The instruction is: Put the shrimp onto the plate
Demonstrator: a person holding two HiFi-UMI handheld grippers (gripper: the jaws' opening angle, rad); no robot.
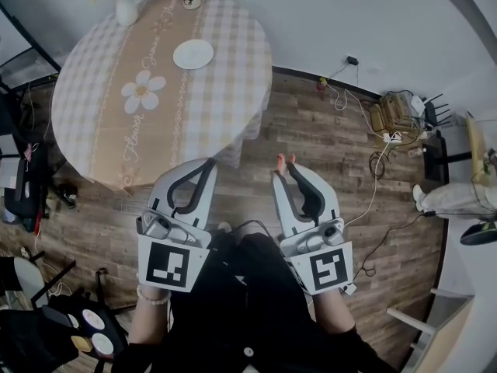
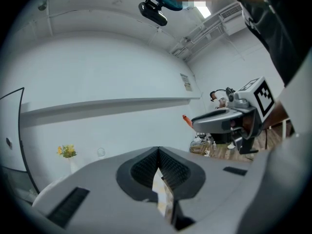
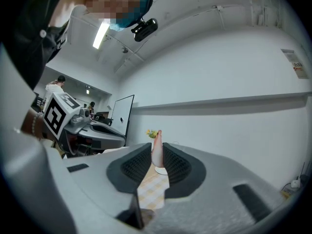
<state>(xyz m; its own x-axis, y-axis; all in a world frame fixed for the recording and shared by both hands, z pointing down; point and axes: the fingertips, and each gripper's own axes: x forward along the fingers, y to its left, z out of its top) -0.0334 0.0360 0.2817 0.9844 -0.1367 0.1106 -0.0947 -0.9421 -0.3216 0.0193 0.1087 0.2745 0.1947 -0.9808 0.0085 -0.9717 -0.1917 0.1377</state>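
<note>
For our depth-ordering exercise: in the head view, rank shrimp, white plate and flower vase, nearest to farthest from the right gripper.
1. shrimp: held in the right gripper jaws.
2. white plate: middle of the table.
3. flower vase: table's far left edge.

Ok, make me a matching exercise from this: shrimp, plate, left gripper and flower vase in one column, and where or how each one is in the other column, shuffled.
Column one:
1. shrimp
2. plate
3. left gripper
4. flower vase

Column two:
A. shut, with nothing in it
B. pinched in the right gripper
C. at the far edge of the table
D. lying empty on the tablecloth

Pairs: 1-B, 2-D, 3-A, 4-C
</note>
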